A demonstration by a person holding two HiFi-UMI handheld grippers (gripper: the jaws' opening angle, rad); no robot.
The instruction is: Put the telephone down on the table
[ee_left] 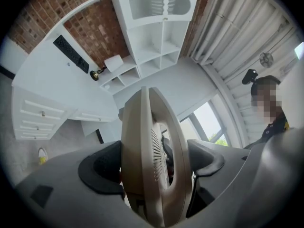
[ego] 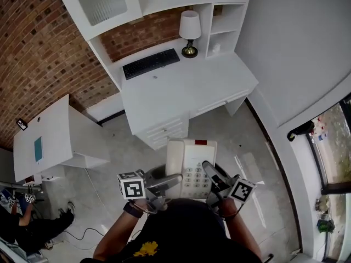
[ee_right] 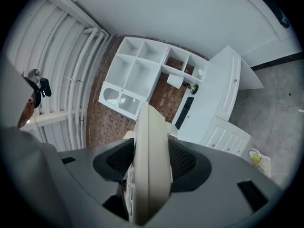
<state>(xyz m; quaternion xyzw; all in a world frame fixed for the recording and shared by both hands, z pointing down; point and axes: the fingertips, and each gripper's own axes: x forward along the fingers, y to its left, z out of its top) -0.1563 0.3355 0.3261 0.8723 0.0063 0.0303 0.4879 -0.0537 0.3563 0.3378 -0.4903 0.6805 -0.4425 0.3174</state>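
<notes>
A cream desk telephone [ego: 190,166] with a handset on its left and a keypad is held in the air over the floor, short of the white desk [ego: 186,86]. My left gripper [ego: 176,179] is shut on its near left edge. My right gripper [ego: 209,171] is shut on its near right edge. In the left gripper view the telephone [ee_left: 152,160] stands edge-on between the dark pads [ee_left: 102,170]. In the right gripper view the telephone [ee_right: 149,167] fills the gap between the jaws in the same way.
On the desk lie a black keyboard [ego: 151,63] and a small lamp [ego: 190,32], with shelves [ego: 225,21] behind. A low white table [ego: 49,138] stands at the left. A person sits at the lower left [ego: 33,226]. A window [ego: 334,147] is at the right.
</notes>
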